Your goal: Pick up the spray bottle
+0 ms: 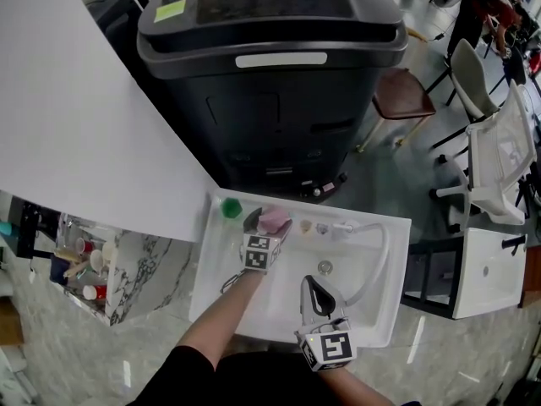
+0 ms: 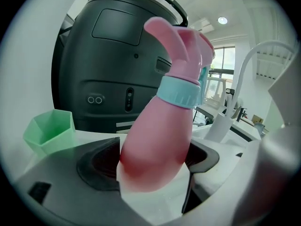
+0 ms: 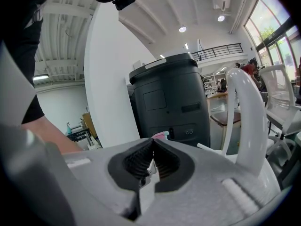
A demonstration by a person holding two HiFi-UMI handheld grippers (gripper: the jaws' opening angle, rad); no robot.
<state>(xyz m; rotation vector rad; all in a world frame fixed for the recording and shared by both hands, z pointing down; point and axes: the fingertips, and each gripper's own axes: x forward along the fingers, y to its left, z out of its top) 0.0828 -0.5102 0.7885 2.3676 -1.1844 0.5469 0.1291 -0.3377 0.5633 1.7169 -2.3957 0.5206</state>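
Nothing readable from here, no words or numbers. The yellow sticker (image 1: 170, 9) on the far black machine (image 1: 270, 100) is too small to read.

The head camera is looking steeply down from above the sink (image 1: 287, 315), taking in the whole basin, the dark machine (image 1: 270, 83) behind it and both tools from well off. The camera on the left gripper (image 1: 269, 221) is riding low at the basin's back edge, facing the machine, so near the pink spray bottle (image 2: 160, 126) that it is filling mid-frame. The camera on the right gripper (image 1: 313, 282) is sitting farther back, looking nearly level the same way. All three are sharing the machine and the white faucet (image 3: 244, 121).
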